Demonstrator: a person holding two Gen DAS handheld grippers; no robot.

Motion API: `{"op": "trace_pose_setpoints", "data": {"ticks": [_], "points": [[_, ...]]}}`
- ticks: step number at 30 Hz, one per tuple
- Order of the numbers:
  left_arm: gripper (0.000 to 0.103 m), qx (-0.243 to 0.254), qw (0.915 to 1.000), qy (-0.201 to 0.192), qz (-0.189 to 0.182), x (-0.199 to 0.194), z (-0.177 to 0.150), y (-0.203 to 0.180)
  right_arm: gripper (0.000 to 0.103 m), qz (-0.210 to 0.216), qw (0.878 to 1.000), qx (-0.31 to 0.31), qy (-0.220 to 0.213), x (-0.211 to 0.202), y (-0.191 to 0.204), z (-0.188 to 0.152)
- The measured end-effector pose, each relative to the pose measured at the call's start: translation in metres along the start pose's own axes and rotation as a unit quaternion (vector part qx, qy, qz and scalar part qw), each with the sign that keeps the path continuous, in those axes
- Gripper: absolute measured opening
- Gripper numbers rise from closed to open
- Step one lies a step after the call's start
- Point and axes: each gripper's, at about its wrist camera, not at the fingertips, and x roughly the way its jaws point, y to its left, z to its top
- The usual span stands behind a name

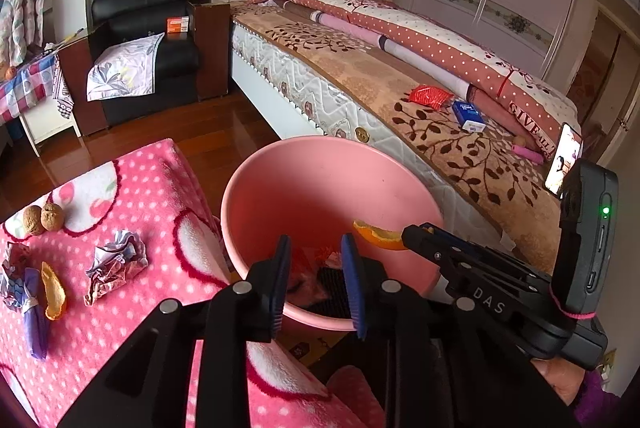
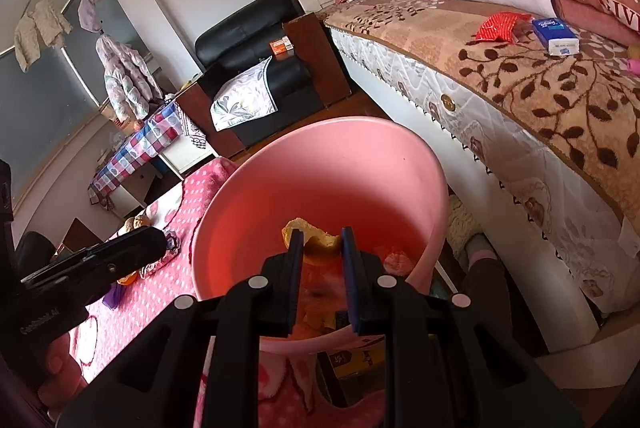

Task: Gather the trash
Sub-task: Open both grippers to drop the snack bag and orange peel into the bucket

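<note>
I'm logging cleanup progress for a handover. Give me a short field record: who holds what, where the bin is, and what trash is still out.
bin: round pink plastic bin beside the pink dotted blanket, some trash already inside
right gripper: jaws shut on a curved orange peel piece, over the bin
left gripper: jaws open, nothing between them, over the bin
still on blanket: crumpled paper ball, second orange peel strip, purple wrapper
also on blanket: two walnuts
</note>
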Motion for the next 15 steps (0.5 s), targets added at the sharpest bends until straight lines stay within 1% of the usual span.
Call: {"op": "trace_pose_setpoints", "data": {"ticks": [6,9,11,12,13,15], "points": [[0.032,-0.007,1.0000,-0.006,0.001,-0.010,-0.002,0.005,0.020,0.000,1.000,0.008,-0.001,-0.001,0.001,0.001],[0.033,-0.009,0.9999,-0.006,0.003,-0.014,-0.005,0.008,0.022,-0.002,1.000,0.010,-0.002,-0.002,0.001,0.002],[0.034,-0.011,0.9999,-0.005,0.004,-0.016,-0.007,0.009,0.026,-0.001,1.000,0.011,-0.004,-0.003,0.002,0.002],[0.034,-0.013,0.9999,-0.005,0.005,-0.017,-0.008,0.011,0.033,0.000,1.000,0.011,-0.006,-0.004,0.003,0.002],[0.035,-0.016,0.9998,-0.006,0.005,-0.019,-0.010,0.012,0.035,0.001,1.000,0.012,-0.008,-0.006,0.003,0.002],[0.035,-0.019,0.9998,-0.007,0.006,-0.022,-0.012,0.015,0.036,0.004,1.000,0.011,-0.011,-0.008,0.006,0.002]]}}
